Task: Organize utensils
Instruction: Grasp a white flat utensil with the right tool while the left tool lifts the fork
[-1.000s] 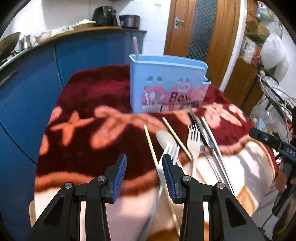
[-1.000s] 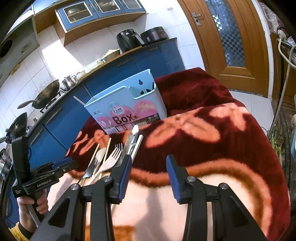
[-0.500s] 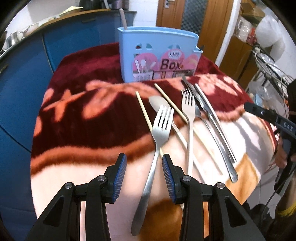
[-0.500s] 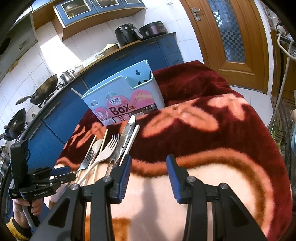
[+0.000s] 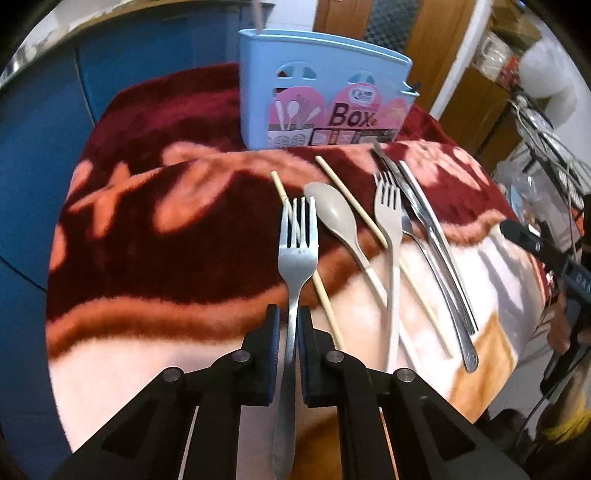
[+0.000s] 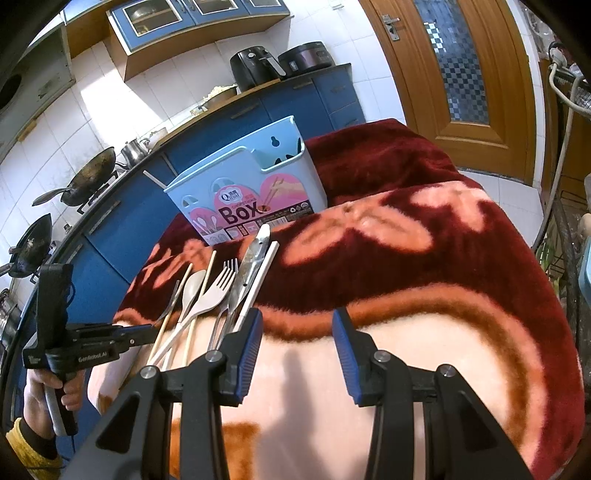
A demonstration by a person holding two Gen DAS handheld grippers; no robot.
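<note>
My left gripper (image 5: 289,325) is shut on the handle of a steel fork (image 5: 298,243), tines pointing away toward the light blue utensil box (image 5: 321,92). The box also shows in the right wrist view (image 6: 251,192). Beside the fork lie a beige spoon (image 5: 338,218), a beige fork (image 5: 389,221), two chopsticks (image 5: 351,203), a steel spoon and knives (image 5: 428,225). My right gripper (image 6: 297,339) is open and empty over the blanket, just right of the knives (image 6: 251,269). The left gripper (image 6: 136,334) shows at its left.
A red and pink floral blanket (image 5: 147,206) covers the table. Blue kitchen cabinets (image 6: 122,236) stand behind, with woks (image 6: 88,177) on the stove. A wooden door (image 6: 461,66) is at the right. One stick stands in the box (image 5: 256,14).
My left gripper has moved back along the steel fork and closed on its handle. The right gripper stays open and has hardly moved.
</note>
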